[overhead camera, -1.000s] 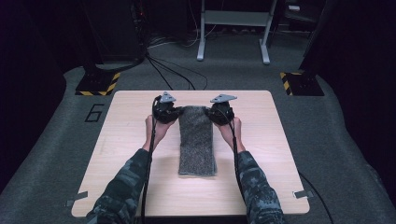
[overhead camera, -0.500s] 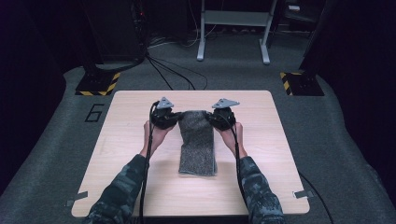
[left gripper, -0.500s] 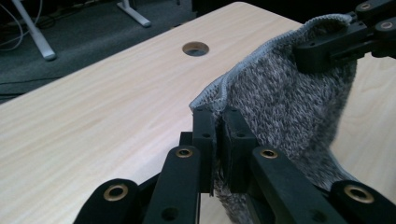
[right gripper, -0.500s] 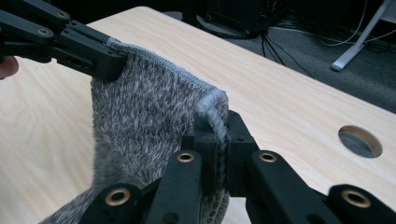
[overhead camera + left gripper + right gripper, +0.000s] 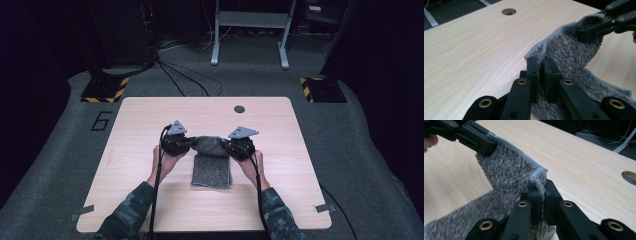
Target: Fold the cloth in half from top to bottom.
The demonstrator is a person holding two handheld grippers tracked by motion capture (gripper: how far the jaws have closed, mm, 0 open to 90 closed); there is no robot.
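A grey towel (image 5: 212, 165) lies on the table (image 5: 140, 125), well on the person's side of the round hole (image 5: 239, 109), with its far end lifted off the wood. The left gripper (image 5: 539, 67) pinches that end's left corner between jaws pressed together. The right gripper (image 5: 540, 188) pinches the right corner the same way, and the raised edge sags between them.

The grey fuzzy towel (image 5: 211, 162) lies lengthwise mid-table, its far end lifted off the wood and curled back toward its near part.
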